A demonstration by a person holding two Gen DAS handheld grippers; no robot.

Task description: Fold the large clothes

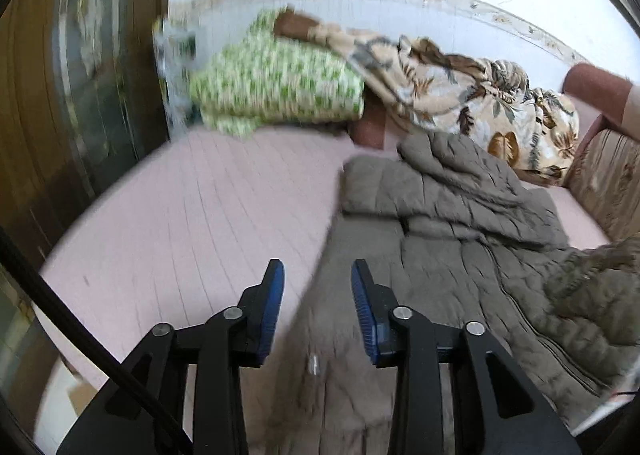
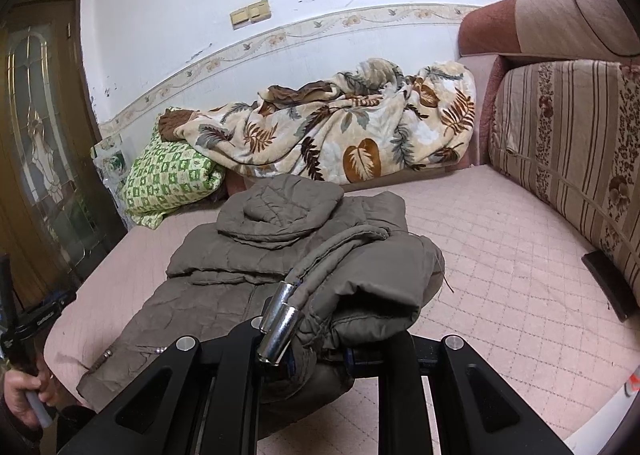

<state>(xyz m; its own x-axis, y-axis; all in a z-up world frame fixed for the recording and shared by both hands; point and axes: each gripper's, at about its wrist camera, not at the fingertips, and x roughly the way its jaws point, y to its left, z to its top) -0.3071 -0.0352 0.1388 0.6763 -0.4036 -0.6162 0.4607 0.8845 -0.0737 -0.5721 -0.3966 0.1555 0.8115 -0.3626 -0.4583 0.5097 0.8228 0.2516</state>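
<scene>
Right gripper (image 2: 320, 359) clamped on coat (image 2: 240, 295) sleeve, mid-fold; left gripper (image 1: 318, 295) open, empty; next, lay sleeve toward 11 o'clock

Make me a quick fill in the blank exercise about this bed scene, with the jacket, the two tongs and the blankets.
1. The right tongs are shut on the ____ jacket's fabric.
2. The left tongs hold ____.
3. The leaf-print blanket lies against the ____.
4. The checked bundle is white and ____.

Missing words: brown; nothing; wall; green
</scene>
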